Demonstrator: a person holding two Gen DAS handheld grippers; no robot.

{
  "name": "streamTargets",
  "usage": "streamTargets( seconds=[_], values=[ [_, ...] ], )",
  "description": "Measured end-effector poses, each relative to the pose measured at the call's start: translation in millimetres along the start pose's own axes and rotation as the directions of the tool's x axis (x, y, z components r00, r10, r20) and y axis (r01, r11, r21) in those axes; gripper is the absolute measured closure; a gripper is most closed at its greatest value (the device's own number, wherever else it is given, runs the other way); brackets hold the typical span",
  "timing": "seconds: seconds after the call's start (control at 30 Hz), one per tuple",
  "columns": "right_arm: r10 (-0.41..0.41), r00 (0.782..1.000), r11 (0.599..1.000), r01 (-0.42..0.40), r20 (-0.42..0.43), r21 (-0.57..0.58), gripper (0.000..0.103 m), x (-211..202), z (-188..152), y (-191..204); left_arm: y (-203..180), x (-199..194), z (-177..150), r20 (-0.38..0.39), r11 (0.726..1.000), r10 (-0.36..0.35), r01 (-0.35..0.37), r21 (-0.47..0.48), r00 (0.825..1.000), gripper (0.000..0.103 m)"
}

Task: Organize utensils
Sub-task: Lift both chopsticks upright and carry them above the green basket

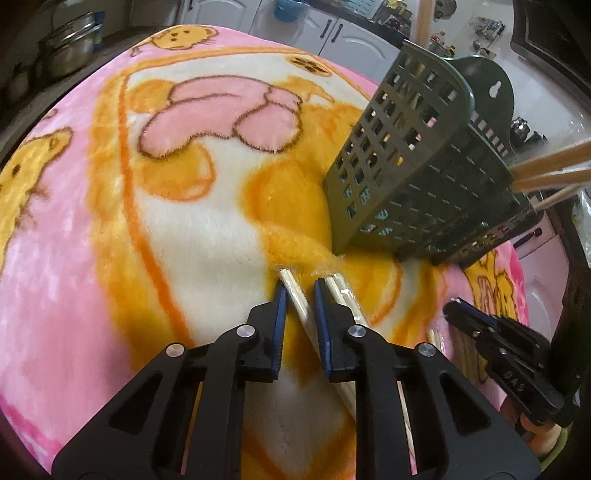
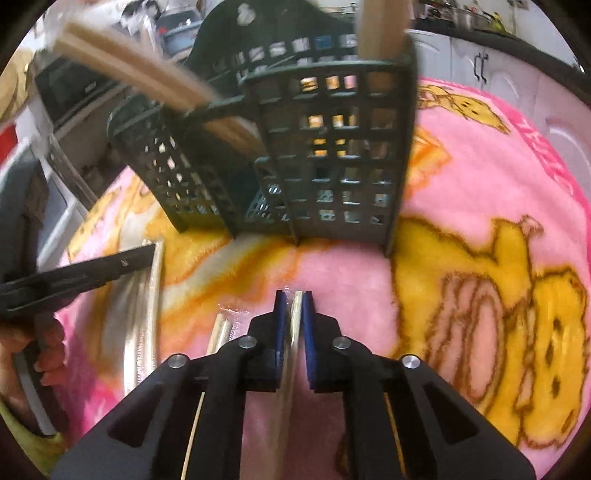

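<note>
A dark green slotted utensil basket (image 1: 417,173) stands on the pink and orange blanket, with wooden utensil handles (image 1: 554,166) sticking out of it. My left gripper (image 1: 300,286) is open, low over the blanket, its jaws either side of one wrapped chopstick pair (image 1: 295,299); a second wrapped pair (image 1: 341,291) lies just right of it. My right gripper (image 2: 294,297) is shut on a wrapped chopstick pair (image 2: 295,314), in front of the basket (image 2: 332,155). The right gripper also shows in the left wrist view (image 1: 458,308).
More wrapped chopsticks (image 2: 147,306) lie on the blanket (image 2: 480,184) to the left in the right wrist view. The left gripper's body (image 2: 74,280) reaches in there. Steel pots (image 1: 70,44) and white cabinets (image 1: 343,33) stand beyond the table.
</note>
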State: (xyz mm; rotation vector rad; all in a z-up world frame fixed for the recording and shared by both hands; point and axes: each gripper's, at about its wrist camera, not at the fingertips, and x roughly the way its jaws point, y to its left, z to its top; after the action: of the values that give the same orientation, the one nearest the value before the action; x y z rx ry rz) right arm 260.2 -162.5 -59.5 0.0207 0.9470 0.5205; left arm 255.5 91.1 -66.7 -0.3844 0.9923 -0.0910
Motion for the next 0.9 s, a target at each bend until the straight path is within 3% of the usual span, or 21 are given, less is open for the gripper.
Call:
streamTargets(
  seconds=[0.23, 0.43, 0.63, 0.9],
  values=[
    [0.08, 0.994, 0.996, -0.083, 0.08, 0.032, 0.095, -33, -6, -7, 6, 0, 5, 0.005, 0.999, -0.034, 0.034, -0.035, 0.999, 0.096],
    [0.114, 0.981, 0.993, -0.113, 0.16, -0.01, 0.095, -67, -5, 5, 7, -30, 4, 0.083, 0.998, -0.055, 0.058, -0.034, 0.995, 0.098],
    [0.134, 0.96, 0.991, -0.131, 0.244, -0.027, 0.095, -98, -4, 13, -20, -72, -1, 0.176, 0.996, -0.084, 0.074, 0.058, 0.981, 0.099],
    [0.155, 0.926, 0.988, -0.15, 0.344, -0.042, 0.095, -138, -5, 19, -62, -121, -5, 0.274, 0.979, -0.159, 0.116, 0.167, 0.948, 0.1]
  ],
)
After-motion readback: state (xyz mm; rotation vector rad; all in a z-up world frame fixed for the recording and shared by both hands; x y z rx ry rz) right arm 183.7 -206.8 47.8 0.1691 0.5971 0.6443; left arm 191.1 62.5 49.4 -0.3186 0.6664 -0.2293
